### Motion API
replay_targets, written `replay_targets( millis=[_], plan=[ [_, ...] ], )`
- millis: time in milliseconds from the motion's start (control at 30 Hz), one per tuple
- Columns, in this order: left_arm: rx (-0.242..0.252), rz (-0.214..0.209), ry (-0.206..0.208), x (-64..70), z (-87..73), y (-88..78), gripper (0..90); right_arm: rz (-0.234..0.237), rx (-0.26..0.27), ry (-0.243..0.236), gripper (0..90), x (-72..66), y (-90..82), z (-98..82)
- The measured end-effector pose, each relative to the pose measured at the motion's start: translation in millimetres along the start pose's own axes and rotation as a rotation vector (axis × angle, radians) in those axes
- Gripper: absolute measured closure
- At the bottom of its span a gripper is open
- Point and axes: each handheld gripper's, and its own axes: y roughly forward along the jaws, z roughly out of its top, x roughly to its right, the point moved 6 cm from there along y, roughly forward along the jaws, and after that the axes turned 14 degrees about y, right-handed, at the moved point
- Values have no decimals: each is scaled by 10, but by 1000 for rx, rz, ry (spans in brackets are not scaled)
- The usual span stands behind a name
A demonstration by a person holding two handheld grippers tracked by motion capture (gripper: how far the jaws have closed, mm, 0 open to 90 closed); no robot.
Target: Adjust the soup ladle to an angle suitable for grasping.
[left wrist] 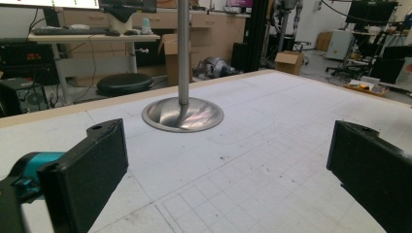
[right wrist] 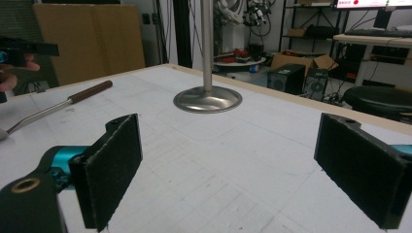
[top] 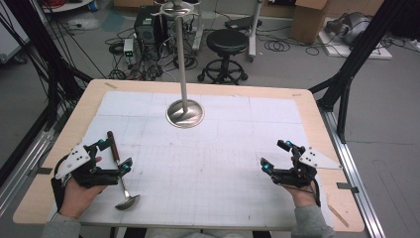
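Observation:
A metal ladle [top: 127,200] with a brown handle lies flat on the white mat [top: 213,163] at the near left, bowl toward the table's front edge. My left gripper [top: 114,154] is open, one jaw on each side of the handle as seen from the high view. In its own view the left gripper [left wrist: 228,174] has only bare mat between the jaws. My right gripper [top: 275,155] is open at the near right with nothing in it. In the right gripper view [right wrist: 228,170] the ladle [right wrist: 90,91] lies far to the left.
A steel pole on a round base [top: 185,113] stands at the middle back of the mat, also in the left gripper view [left wrist: 182,114] and right gripper view [right wrist: 208,99]. Beyond the table are a black stool [top: 226,43], cables and boxes.

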Motion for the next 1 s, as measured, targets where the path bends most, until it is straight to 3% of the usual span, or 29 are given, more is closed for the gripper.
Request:
replay_targets(
  millis=[433, 633, 767, 867, 1000],
  plan=[
    [-7, 12, 5, -13, -4, -10, 17, -4, -13, 0, 92, 6, 18, -17],
    [-7, 43, 12, -48, -2, -21, 17, -3, -5, -2, 92, -3, 10, -8],
    [-34, 73, 11, -94, -21, -36, 17, -3, -14, 3, 92, -3, 16, -18],
    [-59, 93, 32, -124, -48, -42, 21, 2, -22, -7, 92, -12, 29, -28],
    [-64, 112, 39, -145, -48, -55, 120, 5, -32, -9, 92, -15, 38, -38]
  ],
)
